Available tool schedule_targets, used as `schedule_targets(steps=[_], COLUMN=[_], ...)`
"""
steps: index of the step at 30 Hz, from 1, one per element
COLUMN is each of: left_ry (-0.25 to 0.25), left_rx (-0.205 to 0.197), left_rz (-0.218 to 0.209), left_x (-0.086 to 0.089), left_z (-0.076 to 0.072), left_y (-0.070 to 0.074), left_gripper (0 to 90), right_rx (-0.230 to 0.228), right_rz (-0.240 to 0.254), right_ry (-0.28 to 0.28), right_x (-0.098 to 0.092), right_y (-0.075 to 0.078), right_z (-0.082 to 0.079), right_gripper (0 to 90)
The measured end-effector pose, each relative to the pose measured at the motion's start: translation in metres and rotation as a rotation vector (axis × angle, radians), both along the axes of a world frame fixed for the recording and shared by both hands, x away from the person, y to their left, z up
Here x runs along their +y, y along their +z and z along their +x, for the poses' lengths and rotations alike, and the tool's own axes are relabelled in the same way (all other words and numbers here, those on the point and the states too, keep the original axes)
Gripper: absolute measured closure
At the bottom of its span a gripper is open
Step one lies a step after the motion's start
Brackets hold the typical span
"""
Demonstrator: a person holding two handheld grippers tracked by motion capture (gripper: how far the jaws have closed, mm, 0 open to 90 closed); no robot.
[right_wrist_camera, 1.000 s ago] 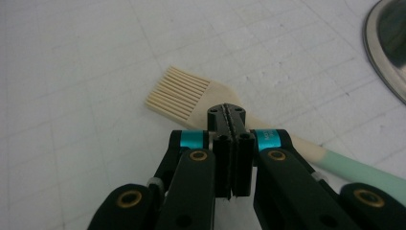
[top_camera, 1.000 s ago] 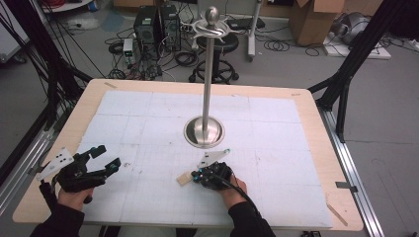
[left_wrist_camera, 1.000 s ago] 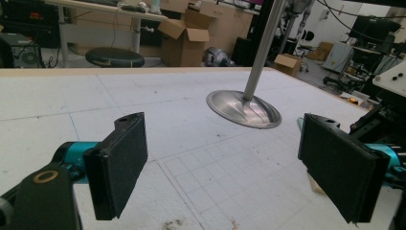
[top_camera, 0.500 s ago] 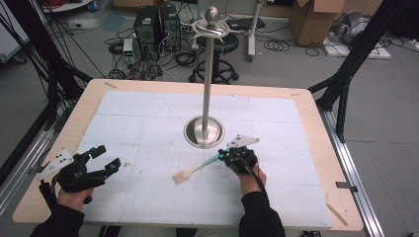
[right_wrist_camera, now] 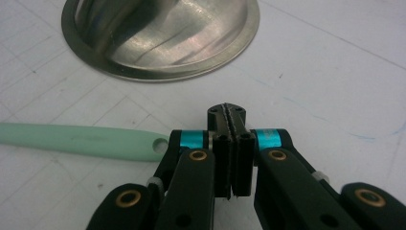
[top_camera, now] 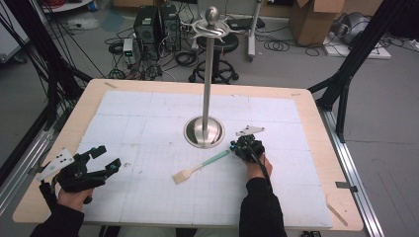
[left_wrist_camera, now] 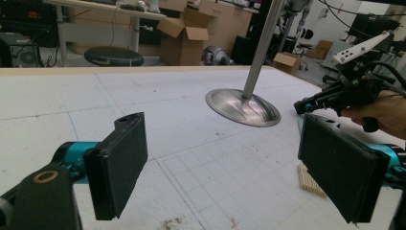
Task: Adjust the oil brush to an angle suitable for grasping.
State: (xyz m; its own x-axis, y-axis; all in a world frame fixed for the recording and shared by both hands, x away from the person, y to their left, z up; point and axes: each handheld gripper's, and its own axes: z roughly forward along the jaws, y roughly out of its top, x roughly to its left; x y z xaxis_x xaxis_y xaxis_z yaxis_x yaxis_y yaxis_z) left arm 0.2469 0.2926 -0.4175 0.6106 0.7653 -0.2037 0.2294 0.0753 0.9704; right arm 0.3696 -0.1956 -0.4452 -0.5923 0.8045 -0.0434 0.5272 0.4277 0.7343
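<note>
Carried rightward since the earlier frame, the right gripper point(right_wrist_camera: 231, 148) is seen pressed fully shut, nothing between its jaws. Beside it lies the mint-green-handled wooden-headed spatula point(top_camera: 200, 166), near the steel stand base point(top_camera: 203, 131). If pushed further, the handle may be knocked aside.

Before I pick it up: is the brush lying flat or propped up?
Lying flat: the brush rests along its whole length on the table.

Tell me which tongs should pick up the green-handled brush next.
Right. The right tongs sit shut at the handle end of the brush, beside the stand base. The left tongs are open but far off across the mat. The right must open first.
</note>
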Motion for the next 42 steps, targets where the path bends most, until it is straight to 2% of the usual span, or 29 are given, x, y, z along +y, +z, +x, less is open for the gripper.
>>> schedule_targets(steps=[4, 5, 10, 15, 20, 29, 34, 37, 40, 42], left_ry=[-0.001, -0.001, -0.002, -0.001, -0.003, -0.005, -0.01, -0.015, -0.022, -0.031], left_rx=[0.0, -0.002, -0.001, -0.003, -0.001, 0.001, 0.002, 0.003, 0.006, 0.009], left_rz=[0.0, -0.001, -0.003, -0.003, -0.005, -0.004, -0.004, 0.002, -0.003, -0.004], left_x=[0.0, 0.0, 0.0, 0.0, 0.0, -0.001, -0.002, -0.002, -0.004, -0.004], left_z=[0.0, 0.0, 0.0, 0.0, 0.0, 0.0, 0.0, 0.0, 0.0, -0.001], left_y=[0.0, 0.0, 0.0, 0.0, 0.0, 0.0, 0.0, 0.0, 0.0, 0.0], left_gripper=[17.5, 17.5, 17.5, 17.6, 17.5, 17.6, 17.5, 17.5, 17.6, 17.6], right_rx=[0.013, 0.019, 0.017, 0.042, 0.045, 0.057, 0.061, 0.026, 0.004, -0.026], right_rz=[0.018, 0.027, 0.012, 0.011, 0.015, 0.064, 0.095, 0.136, 0.155, 0.18], right_ry=[0.031, 0.056, 0.1, 0.121, 0.143, 0.169, 0.209, 0.201, 0.188, 0.172], right_x=[0.003, 0.006, 0.014, 0.025, 0.035, 0.05, 0.059, 0.049, 0.04, 0.025], right_y=[0.0, 0.0, 0.001, 0.003, 0.003, 0.0, 0.002, 0.012, 0.019, 0.027], right_z=[-0.001, -0.002, -0.006, -0.015, -0.02, -0.033, -0.038, -0.045, -0.051, -0.061], right_gripper=[89.5, 89.5, 89.6, 89.5, 89.5, 89.5, 89.5, 89.1, 88.8, 83.4])
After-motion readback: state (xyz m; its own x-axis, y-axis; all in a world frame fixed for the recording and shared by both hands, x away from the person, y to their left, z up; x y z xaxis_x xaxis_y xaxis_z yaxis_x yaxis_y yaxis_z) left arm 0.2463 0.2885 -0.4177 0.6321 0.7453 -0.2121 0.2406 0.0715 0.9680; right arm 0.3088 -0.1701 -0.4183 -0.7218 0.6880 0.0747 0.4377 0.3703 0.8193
